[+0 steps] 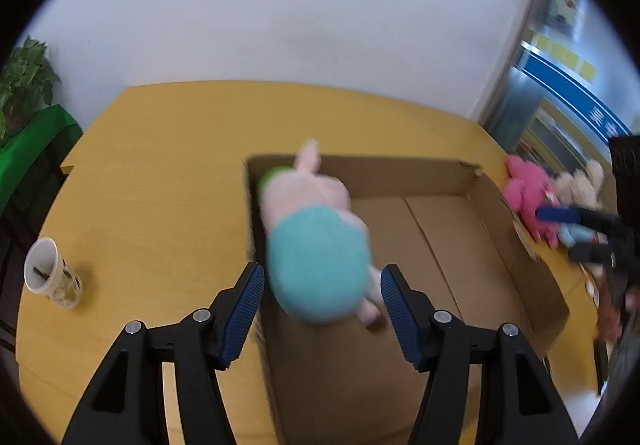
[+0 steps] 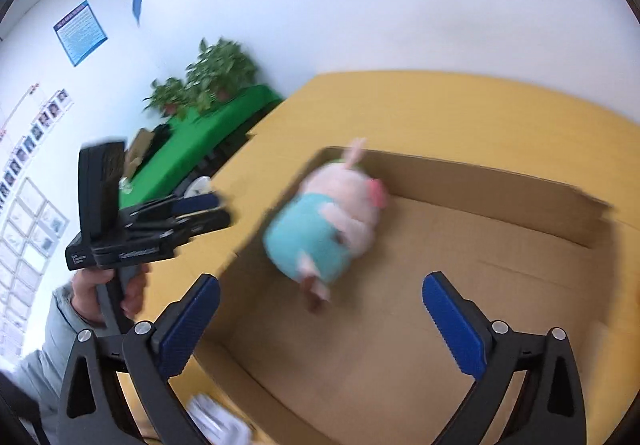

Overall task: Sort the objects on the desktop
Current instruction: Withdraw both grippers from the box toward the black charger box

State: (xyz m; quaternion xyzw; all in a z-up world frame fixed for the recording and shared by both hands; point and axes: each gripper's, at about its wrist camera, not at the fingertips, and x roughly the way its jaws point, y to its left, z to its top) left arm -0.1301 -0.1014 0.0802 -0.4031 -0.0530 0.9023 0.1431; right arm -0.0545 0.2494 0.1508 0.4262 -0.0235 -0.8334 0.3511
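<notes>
— What's on the yellow table (image 1: 160, 173)?

— Largest first: an open cardboard box (image 2: 500, 181). A blurred pig plush (image 1: 316, 245) in a teal dress sits over its near-left corner. A pink plush (image 1: 528, 197) lies beside the box's right wall; a paper cup (image 1: 50, 273) stands far left.

— Your tools?

— My left gripper (image 1: 322, 309) is spread, touching nothing; my right gripper (image 2: 320, 325) is spread too, empty.

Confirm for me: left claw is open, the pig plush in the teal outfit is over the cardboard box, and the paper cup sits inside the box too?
Not quite. The left wrist view shows the paper cup on the yellow table, outside the cardboard box. The left claw is open, and the pig plush is over the box.
</notes>
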